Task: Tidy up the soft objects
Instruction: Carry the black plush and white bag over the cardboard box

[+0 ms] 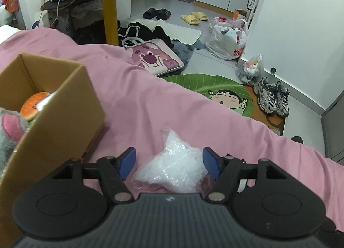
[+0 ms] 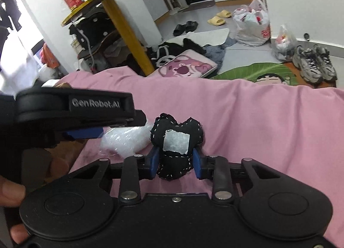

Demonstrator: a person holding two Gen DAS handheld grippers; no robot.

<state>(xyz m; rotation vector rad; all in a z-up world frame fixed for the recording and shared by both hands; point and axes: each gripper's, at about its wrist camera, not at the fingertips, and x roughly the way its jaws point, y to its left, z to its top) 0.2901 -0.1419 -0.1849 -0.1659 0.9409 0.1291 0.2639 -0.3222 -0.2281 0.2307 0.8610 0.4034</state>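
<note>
Right now my right gripper (image 2: 175,162) has its blue pads pressed against both flanks of a black stitched plush (image 2: 175,140) with a grey patch on its face, so I judge it pinched and ready to lift off the pink bedsheet (image 2: 258,123). My left gripper (image 1: 169,162) stands spread wide, holding nothing, with a crumpled bubble-wrap bag (image 1: 172,164) lying on the sheet between its fingers but touching neither pad as far as I can see. From the right wrist view that same bag sits at nine o'clock of the plush, just beside it, under the left gripper's body. The cardboard box (image 1: 56,114) stands at about ten o'clock of my left claw, open at the top, and already holds a burger plush (image 1: 35,105) and a grey plush with a pink ear (image 1: 10,127). So the step in hand seems to be gathering the last loose soft things. Next I think the left claw should close gently on the bag, since it will crush and slip, while the right carries the plush up and leftward over the box rim before letting go.
</note>
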